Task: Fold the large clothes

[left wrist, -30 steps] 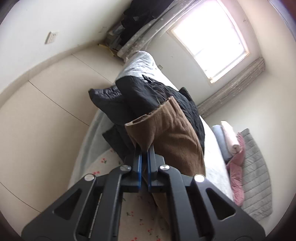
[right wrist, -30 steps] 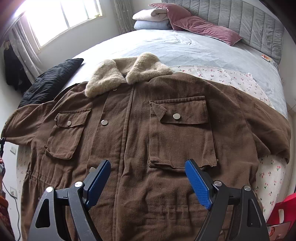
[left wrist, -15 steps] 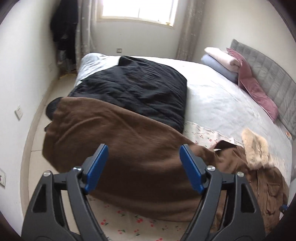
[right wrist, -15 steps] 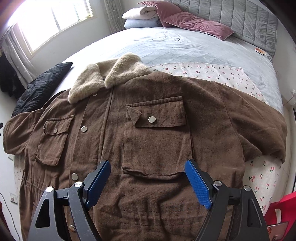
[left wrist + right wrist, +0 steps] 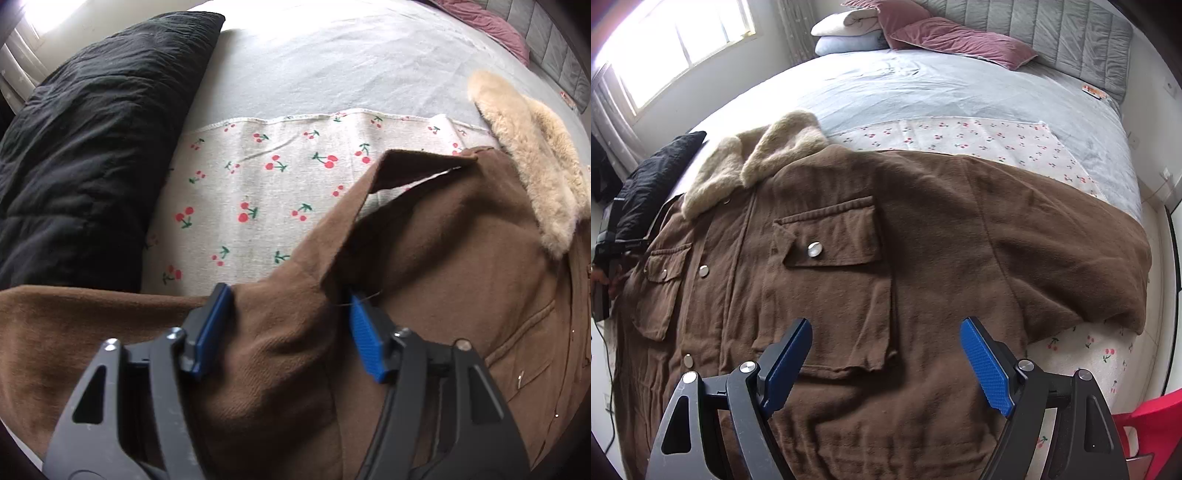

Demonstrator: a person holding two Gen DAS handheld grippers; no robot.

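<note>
1. Left wrist view: left gripper (image 5: pixel 286 326) sits at lower centre, jaws spread, with a raised ridge of the brown coat (image 5: pixel 461 266) bulging between the blue pads (image 5: pixel 210 328); they straddle the cloth and do not appear to be pinching it yet. A sleeve (image 5: pixel 74 325) runs off to the lower left. The fur collar (image 5: pixel 535 155) lies at upper right. A cherry-print sheet (image 5: pixel 258 177) shows at centre and a black quilt (image 5: pixel 85 140) fills the upper left.

2. Right wrist view: right gripper (image 5: pixel 886 365) hovers at the bottom, jaws wide apart and holding nothing, above the coat's lower front. The coat lies face up, spread flat across the bed (image 5: pixel 942 88), collar at upper left, other sleeve (image 5: pixel 1071 258) stretching to the right edge. A chest pocket (image 5: pixel 831 236) sits at centre. Pillows (image 5: pixel 960 37) lie at the top.

3. Handling, as a judgement: the coat looks thick, heavy and soft, not slippery. It should drape rather than hold a crease, so a deep bite on a seam, the sleeve cuff or the shoulder would serve better than a shallow pinch of loose cloth.
</note>
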